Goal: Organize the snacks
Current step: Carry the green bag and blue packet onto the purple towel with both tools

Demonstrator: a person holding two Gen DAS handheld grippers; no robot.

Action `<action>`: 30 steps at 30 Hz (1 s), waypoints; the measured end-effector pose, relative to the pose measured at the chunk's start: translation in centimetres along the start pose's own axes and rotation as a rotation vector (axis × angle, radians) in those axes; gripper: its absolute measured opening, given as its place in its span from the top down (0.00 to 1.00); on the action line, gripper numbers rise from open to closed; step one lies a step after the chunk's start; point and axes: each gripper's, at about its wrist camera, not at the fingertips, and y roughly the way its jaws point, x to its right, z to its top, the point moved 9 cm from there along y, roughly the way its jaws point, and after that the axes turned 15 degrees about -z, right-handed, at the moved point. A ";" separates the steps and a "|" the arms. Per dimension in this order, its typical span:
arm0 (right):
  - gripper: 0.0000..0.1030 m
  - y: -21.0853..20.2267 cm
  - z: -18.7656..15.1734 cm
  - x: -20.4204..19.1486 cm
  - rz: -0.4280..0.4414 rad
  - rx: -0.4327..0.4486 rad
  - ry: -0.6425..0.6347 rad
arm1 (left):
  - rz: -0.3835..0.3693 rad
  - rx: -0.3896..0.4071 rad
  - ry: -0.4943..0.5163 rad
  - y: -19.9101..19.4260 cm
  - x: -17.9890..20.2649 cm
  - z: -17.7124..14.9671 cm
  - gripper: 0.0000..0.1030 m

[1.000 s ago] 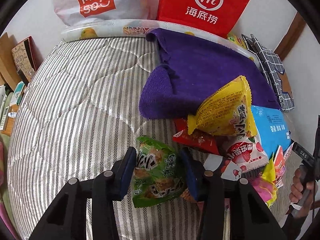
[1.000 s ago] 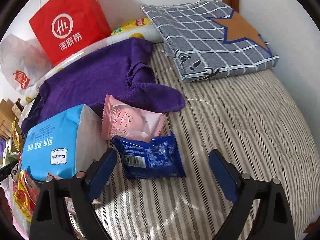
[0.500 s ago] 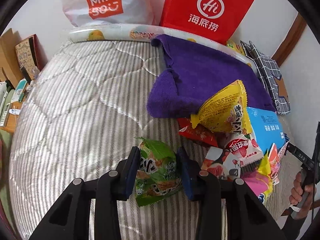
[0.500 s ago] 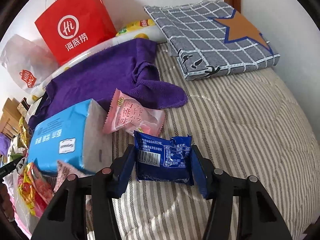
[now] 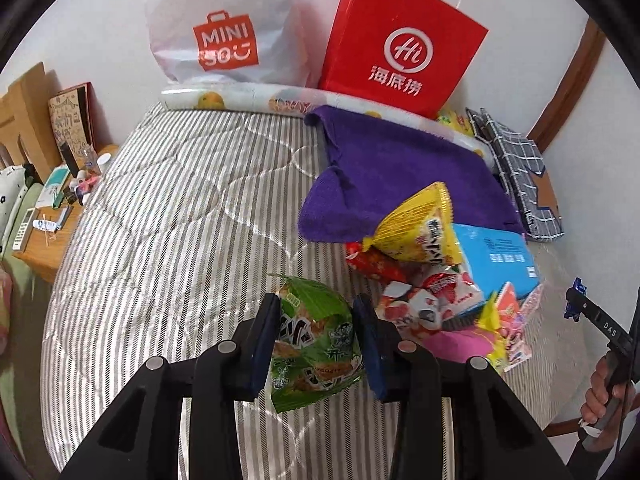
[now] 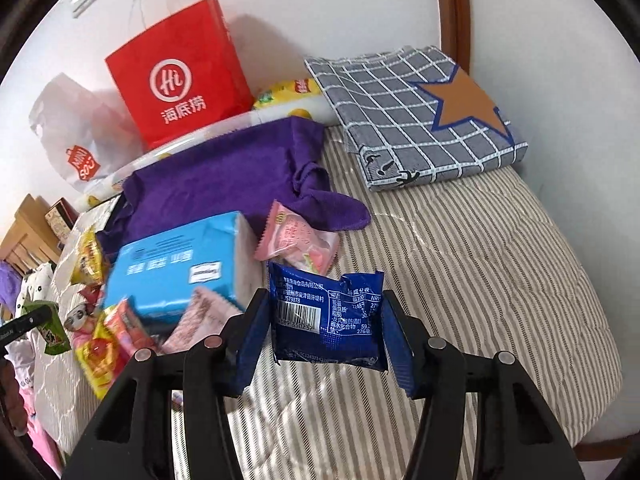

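Note:
My left gripper [image 5: 316, 344] is shut on a green snack packet [image 5: 314, 340] and holds it above the striped bed [image 5: 180, 216]. My right gripper [image 6: 324, 332] is shut on a dark blue snack packet [image 6: 326, 316], lifted off the bed [image 6: 480, 264]. A pile of snacks lies between them: a yellow packet [image 5: 416, 228], a red packet [image 5: 372, 264], a strawberry packet [image 5: 444, 288], a light blue box [image 5: 496, 260] [image 6: 176, 264] and a pink peach packet [image 6: 298, 242].
A purple towel [image 5: 396, 176] [image 6: 224, 176] lies behind the pile. A red paper bag [image 5: 400, 48] [image 6: 176, 76] and a white MINISO bag [image 5: 224, 24] stand at the wall. A folded grey checked cloth [image 6: 416, 116] lies at the far right. A wooden bedside table [image 5: 48, 216] with small items stands left.
Both grippers closed on their packets and lifted them: the left on the green packet, the right, which was wide open, on the dark blue packet. Both views pulled back and up.

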 end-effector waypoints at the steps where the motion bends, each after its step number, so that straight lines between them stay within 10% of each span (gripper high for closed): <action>1: 0.47 -0.5 -0.1 -0.1 0.003 0.006 -0.007 | -0.001 0.004 0.003 -0.2 0.2 0.0 0.65; 30: 0.47 -4.8 7.0 -5.0 0.078 0.118 -0.081 | -0.086 0.039 0.174 0.1 12.3 7.1 0.65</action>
